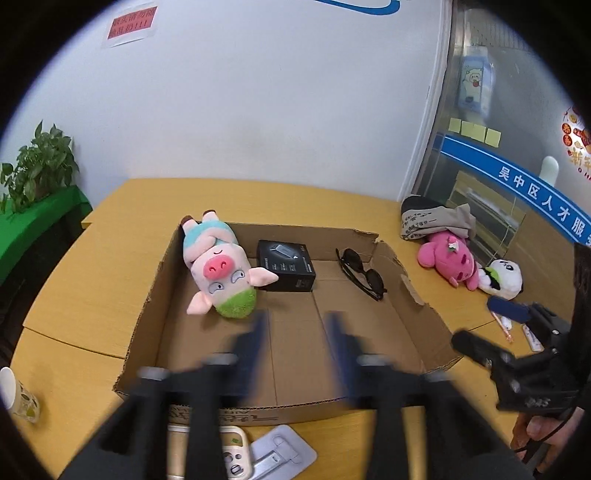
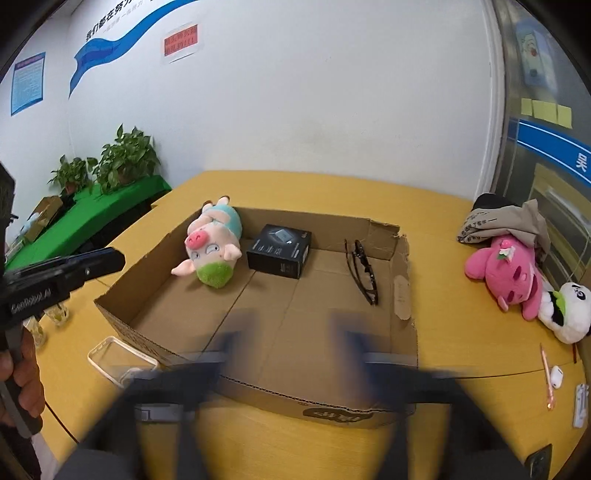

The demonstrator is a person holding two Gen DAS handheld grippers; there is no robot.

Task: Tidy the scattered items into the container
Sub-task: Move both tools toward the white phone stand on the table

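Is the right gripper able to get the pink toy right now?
Probably yes. The right gripper is open and holds nothing, and the pink toy lies on the table outside the box, with nothing between them.

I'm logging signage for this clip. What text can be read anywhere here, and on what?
"吴中区人才服": blue band on the glass door.
"GenRobot.AI": side of the left claw, seen from the right wrist view.
"我们都在努力": blue wall lettering, cut off at the frame edge.
Red wall notice: too blurred.
Cardboard box front print: blurred.
Black box lettering: too small.
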